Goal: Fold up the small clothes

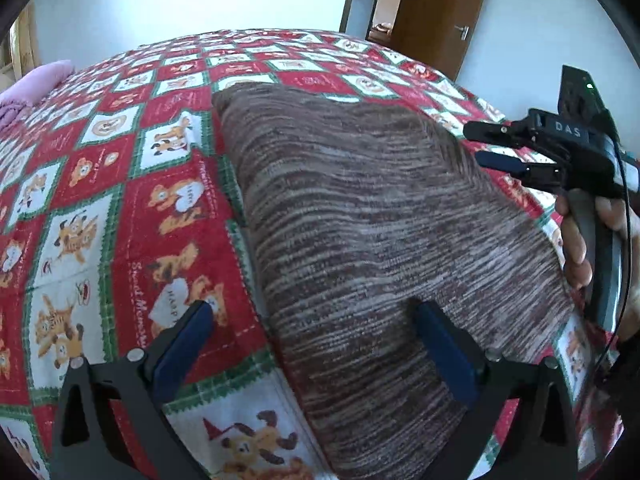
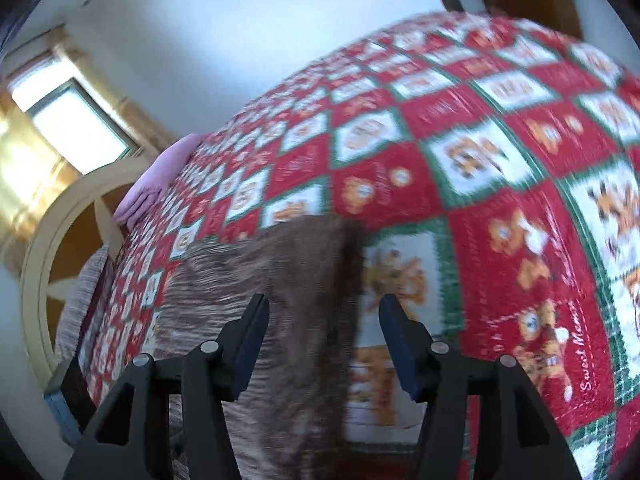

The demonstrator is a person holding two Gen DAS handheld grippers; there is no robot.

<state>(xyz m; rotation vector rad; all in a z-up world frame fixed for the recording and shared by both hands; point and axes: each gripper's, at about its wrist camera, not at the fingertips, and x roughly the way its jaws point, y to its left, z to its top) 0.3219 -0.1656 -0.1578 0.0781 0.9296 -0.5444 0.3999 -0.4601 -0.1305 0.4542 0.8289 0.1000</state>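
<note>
The striped knit garment (image 1: 372, 216) lies flat on the patchwork bedspread (image 1: 120, 184), soft, light and floppy by the look of it. Both the left gripper (image 1: 316, 332) and right gripper (image 2: 324, 320) are spread and empty; best pinched at a corner or hem edge.

teddy-bear quilt (image 1: 120, 184), pink pillow (image 1: 24, 92), wooden door (image 1: 440, 12)

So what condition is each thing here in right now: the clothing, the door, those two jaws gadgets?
Brown striped garment: lying flat on the bed, looks folded, held by nothing.
Left gripper: jaws open, astride the garment's near edge.
Right gripper: jaws open, nothing between them, over the garment's edge.
Patterned bedspread: spread smooth.
Door: ajar.
</note>
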